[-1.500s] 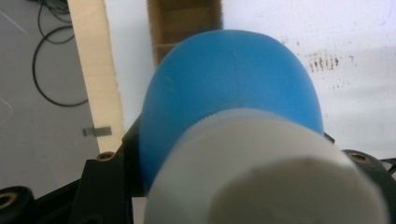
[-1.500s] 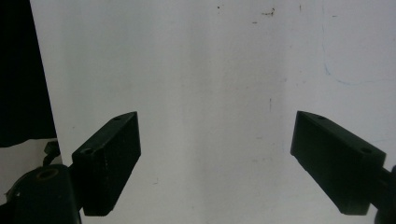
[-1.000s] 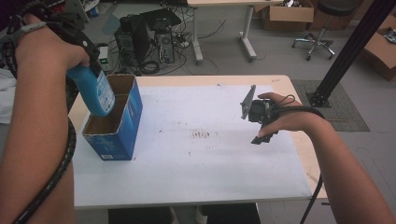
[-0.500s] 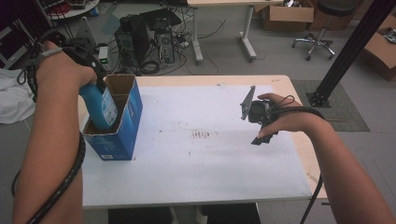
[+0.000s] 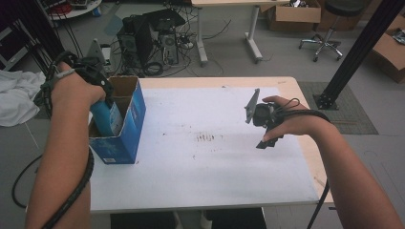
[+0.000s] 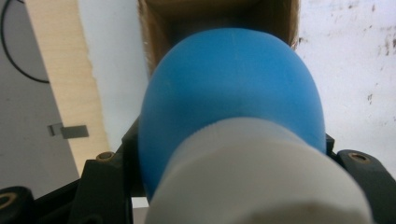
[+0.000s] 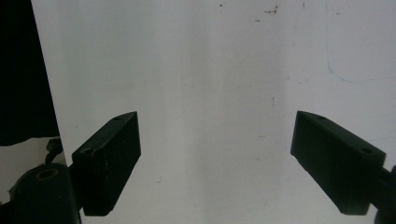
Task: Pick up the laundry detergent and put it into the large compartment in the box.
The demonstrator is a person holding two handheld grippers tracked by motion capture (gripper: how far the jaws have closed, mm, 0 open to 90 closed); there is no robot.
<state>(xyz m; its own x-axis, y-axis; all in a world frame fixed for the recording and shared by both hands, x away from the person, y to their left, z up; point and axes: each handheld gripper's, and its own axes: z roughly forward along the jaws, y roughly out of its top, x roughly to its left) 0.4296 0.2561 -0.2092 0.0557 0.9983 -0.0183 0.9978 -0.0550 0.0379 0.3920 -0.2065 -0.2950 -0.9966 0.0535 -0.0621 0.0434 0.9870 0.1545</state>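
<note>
High view: left gripper (image 5: 98,93) clamps blue bottle (image 5: 106,117), half inside blue box (image 5: 125,129); right gripper (image 7: 215,154) wide open, empty. Next: seat, release.

A: How do the two grippers look?

B: Both are black. The left gripper (image 5: 93,76) carries a grey three-cornered plate on top, and a thick braided black cable runs down along the forearm. Brass-coloured screw sockets sit at the base of its jaws.

A: And the right gripper (image 7: 215,158)?

B: Its jaws are flat black blocks with slanted tips and small screw holes. A thin black cable loops over the right hand (image 5: 291,123). Both forearms are bare, no sleeves.
</note>
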